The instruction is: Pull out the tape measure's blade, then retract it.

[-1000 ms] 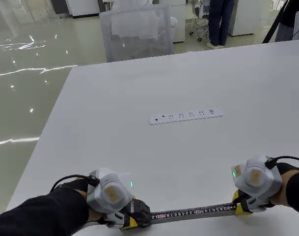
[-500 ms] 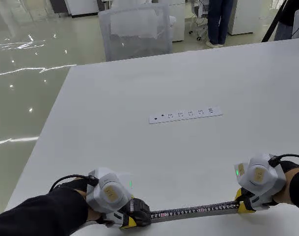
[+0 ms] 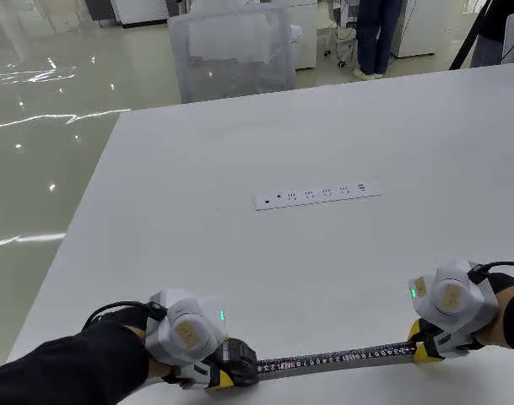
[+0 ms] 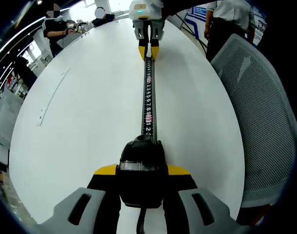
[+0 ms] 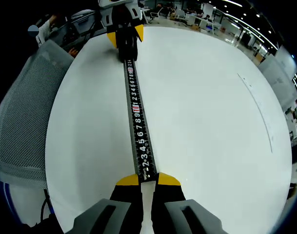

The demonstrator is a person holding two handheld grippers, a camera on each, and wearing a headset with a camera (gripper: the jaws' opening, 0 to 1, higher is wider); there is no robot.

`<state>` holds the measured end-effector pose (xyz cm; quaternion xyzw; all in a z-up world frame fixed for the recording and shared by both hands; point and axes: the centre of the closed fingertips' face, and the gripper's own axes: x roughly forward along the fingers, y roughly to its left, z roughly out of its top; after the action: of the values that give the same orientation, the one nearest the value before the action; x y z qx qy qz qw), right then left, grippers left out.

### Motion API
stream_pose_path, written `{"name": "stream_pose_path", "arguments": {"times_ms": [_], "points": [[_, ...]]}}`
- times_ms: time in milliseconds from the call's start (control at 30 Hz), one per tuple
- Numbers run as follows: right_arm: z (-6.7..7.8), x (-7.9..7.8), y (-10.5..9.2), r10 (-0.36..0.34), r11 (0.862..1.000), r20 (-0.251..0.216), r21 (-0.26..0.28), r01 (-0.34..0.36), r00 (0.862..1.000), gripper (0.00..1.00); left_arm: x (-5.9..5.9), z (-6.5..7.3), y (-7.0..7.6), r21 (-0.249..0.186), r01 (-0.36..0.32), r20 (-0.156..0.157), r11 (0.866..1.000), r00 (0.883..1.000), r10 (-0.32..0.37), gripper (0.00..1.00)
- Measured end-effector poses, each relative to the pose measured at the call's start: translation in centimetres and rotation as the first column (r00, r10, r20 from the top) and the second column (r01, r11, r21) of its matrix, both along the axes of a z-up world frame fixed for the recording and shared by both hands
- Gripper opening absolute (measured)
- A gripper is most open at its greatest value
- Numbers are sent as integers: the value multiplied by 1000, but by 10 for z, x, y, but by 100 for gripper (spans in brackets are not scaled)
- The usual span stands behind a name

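- At the near left edge of the white table (image 3: 240, 270), the left gripper (image 3: 225, 371) has its 2 jaws closed on the black tape measure (image 3: 238, 361), pinching the case from both sides. I cannot tell whether the case touches the tabletop.
- Beyond the table's far edge, a grey mesh chair (image 3: 231, 51) stands on the glossy floor.
- From the case, the blade (image 3: 337, 359) runs rightward along the near edge. It is pulled out in 1 straight line between the 2 grippers, with its printed numbers facing up.
- Well apart from the blade, toward the middle of the table, a white power strip (image 3: 317, 195) lies flat.
- At the near right, the right gripper (image 3: 423, 352) has its yellow-tipped jaws closed on the blade's free end. In the right gripper view, the marks 2, 3, 4 and 5 sit just ahead of the fingertips.
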<state>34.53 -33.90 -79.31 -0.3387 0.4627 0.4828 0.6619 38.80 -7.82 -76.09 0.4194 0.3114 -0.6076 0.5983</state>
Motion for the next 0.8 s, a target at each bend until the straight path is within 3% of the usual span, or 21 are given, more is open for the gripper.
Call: {"name": "stream_pose_path", "arguments": {"times_ms": [800], "points": [[0,0,-2,-8,1000,-7,-23,8,1000,2,1,-1,-1,3,3,-2,1000,1000,-3,27]]}}
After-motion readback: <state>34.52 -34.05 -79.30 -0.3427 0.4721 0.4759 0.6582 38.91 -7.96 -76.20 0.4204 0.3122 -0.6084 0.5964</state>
